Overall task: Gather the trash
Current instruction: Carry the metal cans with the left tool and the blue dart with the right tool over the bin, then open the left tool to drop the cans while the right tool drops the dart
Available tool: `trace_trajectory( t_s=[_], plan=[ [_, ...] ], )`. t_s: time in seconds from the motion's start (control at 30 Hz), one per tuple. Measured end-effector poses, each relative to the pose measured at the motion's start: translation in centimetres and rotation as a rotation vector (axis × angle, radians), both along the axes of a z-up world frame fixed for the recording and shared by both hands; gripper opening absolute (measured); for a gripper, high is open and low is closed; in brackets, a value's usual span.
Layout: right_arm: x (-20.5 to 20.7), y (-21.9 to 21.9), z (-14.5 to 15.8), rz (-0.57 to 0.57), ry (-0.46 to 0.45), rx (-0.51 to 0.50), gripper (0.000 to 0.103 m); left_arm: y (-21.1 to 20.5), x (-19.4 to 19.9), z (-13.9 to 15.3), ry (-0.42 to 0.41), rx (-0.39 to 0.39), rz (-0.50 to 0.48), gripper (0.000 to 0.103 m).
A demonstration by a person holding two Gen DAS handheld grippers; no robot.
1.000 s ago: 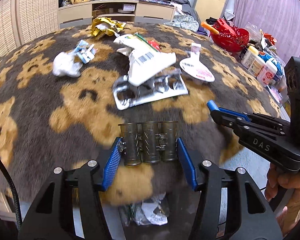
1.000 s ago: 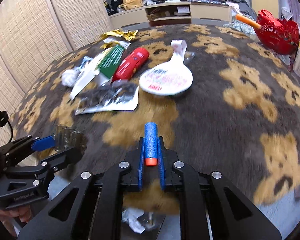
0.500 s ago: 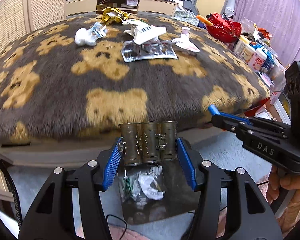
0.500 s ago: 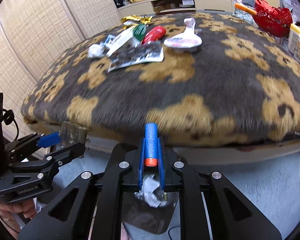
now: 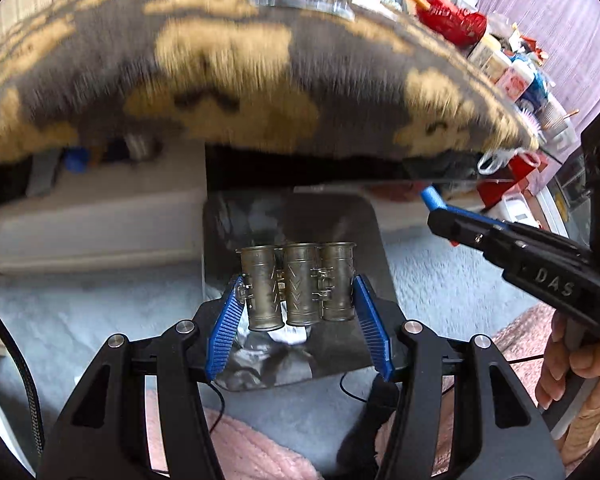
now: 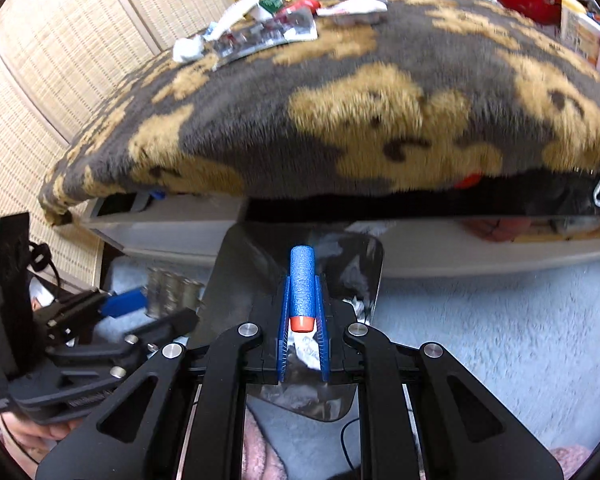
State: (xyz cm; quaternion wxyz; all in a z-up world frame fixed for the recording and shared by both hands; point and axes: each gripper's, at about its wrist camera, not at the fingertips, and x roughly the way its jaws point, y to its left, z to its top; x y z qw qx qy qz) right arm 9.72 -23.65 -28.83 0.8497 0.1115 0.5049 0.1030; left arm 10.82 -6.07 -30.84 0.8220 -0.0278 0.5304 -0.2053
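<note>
My left gripper is shut on a brass-coloured piece of three joined tubes and holds it over the open dark trash bin on the floor. My right gripper is shut on a blue foam dart with an orange tip, also above the bin. Crumpled paper lies inside the bin. The right gripper shows at the right of the left wrist view. The left gripper shows at the left of the right wrist view.
A low table under a grey and tan bear-print blanket stands just behind the bin. More wrappers and a foil pack lie on its far side. A red basket and bottles sit at the right. Pale carpet surrounds the bin.
Both grippers have pulled back from the table top and dropped down to the bin on the floor, each still holding its item.
</note>
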Motion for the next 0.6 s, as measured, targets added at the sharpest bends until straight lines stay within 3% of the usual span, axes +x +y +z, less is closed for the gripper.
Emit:
trace_trajectory(
  t_s=[0.3,0.6],
  plan=[
    [0.5,0.6,-3.8,-0.01,0.087,0.038,0.014,-0.8,-0.3,-3.4,0.054,0.002,-0.018,0.053],
    [1.1,1.7,-3.8,-0.001,0.08,0.012,0.017,-0.6,0.1,-4.0,0.09,0.013,-0.02,0.053]
  ],
)
